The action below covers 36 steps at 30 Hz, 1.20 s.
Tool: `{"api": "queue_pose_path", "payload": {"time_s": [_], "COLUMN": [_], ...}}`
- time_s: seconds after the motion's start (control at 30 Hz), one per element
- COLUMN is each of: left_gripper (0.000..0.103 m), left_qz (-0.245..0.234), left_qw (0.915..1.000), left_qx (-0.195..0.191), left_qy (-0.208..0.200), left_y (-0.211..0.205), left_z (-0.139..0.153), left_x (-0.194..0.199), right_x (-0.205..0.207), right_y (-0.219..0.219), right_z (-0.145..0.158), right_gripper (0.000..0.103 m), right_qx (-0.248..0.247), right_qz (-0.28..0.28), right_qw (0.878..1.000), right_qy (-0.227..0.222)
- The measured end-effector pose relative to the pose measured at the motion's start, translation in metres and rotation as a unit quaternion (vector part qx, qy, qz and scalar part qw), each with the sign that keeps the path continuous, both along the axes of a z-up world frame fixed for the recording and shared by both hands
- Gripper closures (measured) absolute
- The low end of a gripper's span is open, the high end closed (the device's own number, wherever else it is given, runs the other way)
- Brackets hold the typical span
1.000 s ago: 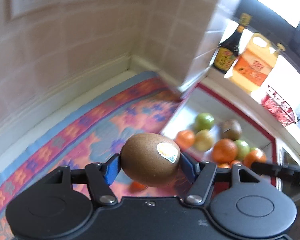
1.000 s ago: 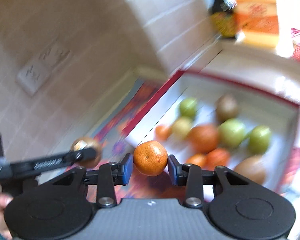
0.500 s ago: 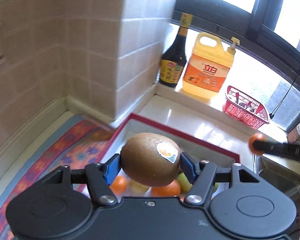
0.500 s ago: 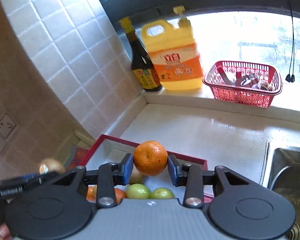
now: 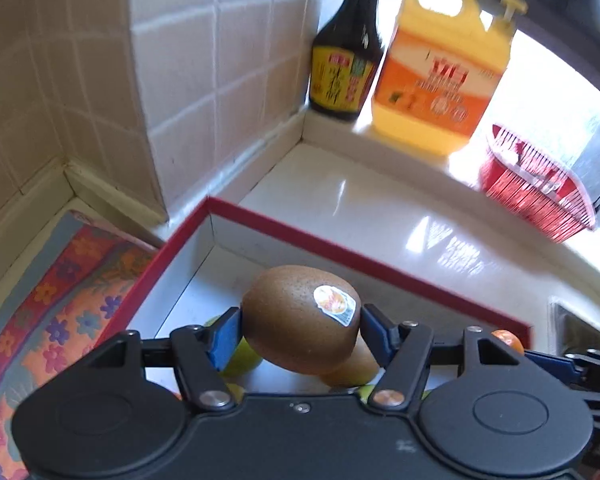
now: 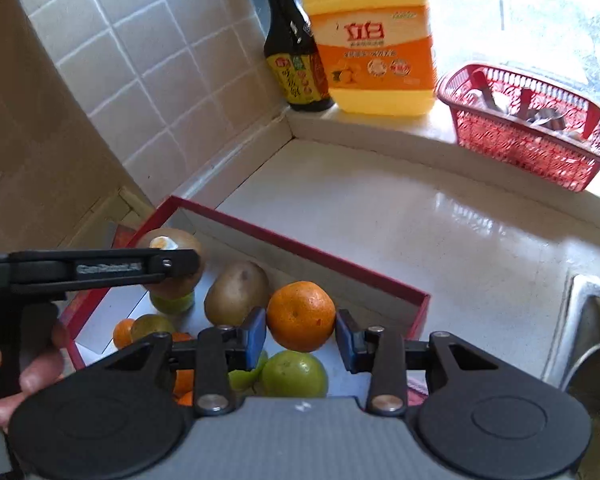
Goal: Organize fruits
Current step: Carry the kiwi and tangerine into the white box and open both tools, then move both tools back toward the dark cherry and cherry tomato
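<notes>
Left wrist view: the left gripper [image 5: 300, 330] has its jaws clenched on a brown kiwi [image 5: 300, 318] across its width, above the red-rimmed tray [image 5: 340, 246]. The kiwi is probably light and soft-skinned, bruising under pressure, so a grip across the middle suits it. Most fruit in the tray is hidden behind the gripper body.

Right wrist view: the right gripper [image 6: 301, 340] jaws grasp a mandarin [image 6: 301, 316] at its sides, over the tray's near right part. It looks light, round, likely to roll once released. A green fruit [image 6: 294, 374] and a second kiwi [image 6: 236, 292] lie below; the sink [image 6: 592, 344] at right is cut off.
</notes>
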<state>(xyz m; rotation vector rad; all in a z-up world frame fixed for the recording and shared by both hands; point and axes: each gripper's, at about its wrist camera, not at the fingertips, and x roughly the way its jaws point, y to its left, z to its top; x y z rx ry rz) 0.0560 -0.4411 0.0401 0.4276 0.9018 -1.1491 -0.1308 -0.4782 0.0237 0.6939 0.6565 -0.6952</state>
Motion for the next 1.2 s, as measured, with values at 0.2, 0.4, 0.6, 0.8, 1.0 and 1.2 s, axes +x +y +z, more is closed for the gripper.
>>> {"api": "queue_pose_path", "payload": {"time_s": [0.2, 0.4, 0.6, 0.8, 1.0, 1.2], "left_gripper": [0.026, 0.026, 0.027, 0.026, 0.026, 0.025], "left_qz": [-0.002, -0.004, 0.004, 0.027, 0.09, 0.144], "left_qw": [0.9999, 0.9999, 0.9998, 0.9968, 0.9893, 0.978], "left_qx": [0.01, 0.013, -0.019, -0.069, -0.11, -0.135], "left_qy": [-0.004, -0.007, -0.005, -0.032, -0.031, -0.069], "left_y": [-0.009, -0.008, 0.011, 0.071, 0.156, 0.25], "left_z": [-0.011, -0.01, 0.013, 0.063, 0.105, 0.137], "left_x": [0.001, 0.001, 0.005, 0.014, 0.043, 0.056], "right_x": [0.019, 0.019, 0.003, -0.025, -0.032, 0.001], "right_y": [-0.003, -0.005, -0.002, 0.007, 0.036, 0.072], "right_z": [-0.013, -0.017, -0.004, 0.037, 0.08, 0.11], "right_gripper": [0.063, 0.061, 0.061, 0.061, 0.061, 0.061], "right_qx": [0.009, 0.022, 0.026, 0.005, -0.031, -0.047], "right_qz": [0.023, 0.014, 0.01, -0.012, -0.014, 0.036], "right_qw": [0.999, 1.0, 1.0, 0.999, 0.998, 0.994], "right_qy": [0.021, 0.015, 0.0, -0.032, -0.062, -0.09]}}
